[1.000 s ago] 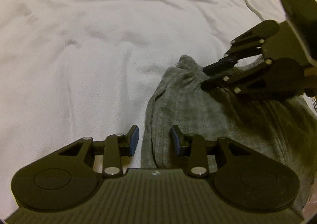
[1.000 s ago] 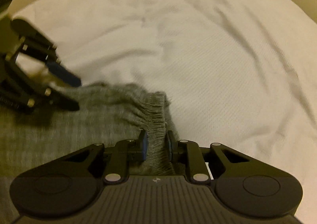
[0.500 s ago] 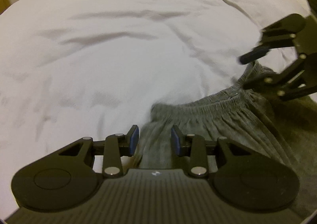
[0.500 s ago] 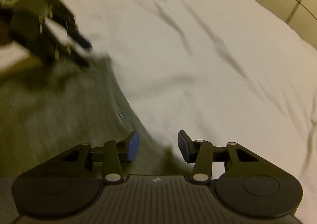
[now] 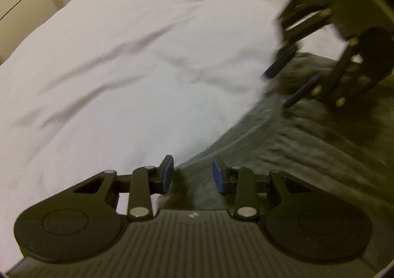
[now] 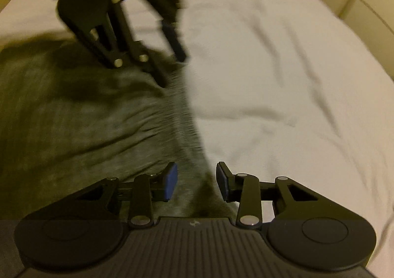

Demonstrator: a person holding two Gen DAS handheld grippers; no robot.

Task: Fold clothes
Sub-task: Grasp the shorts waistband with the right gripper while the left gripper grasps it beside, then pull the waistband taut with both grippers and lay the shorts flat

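One grey garment (image 5: 295,155), two hand-held grippers, one white bed sheet (image 5: 123,56).

In the left wrist view the left hand-held gripper (image 5: 192,177) gapes wide and empty over the garment's edge, lower centre; the right one shows blurred at upper right. In the right wrist view the right hand-held gripper (image 6: 197,180) also gapes empty, garment filling the left half, and pale panelling (image 6: 364,5) shows at upper right.

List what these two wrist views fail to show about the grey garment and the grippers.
- Grey garment: type and full outline unknown; cut off at the right and bottom edges in the left wrist view, and motion-blurred in both.
- Garment under the left gripper: hidden by the gripper body.
- Right gripper: open, but fabric contact unclear through blur.
- White bedsheet: edges run out of frame.
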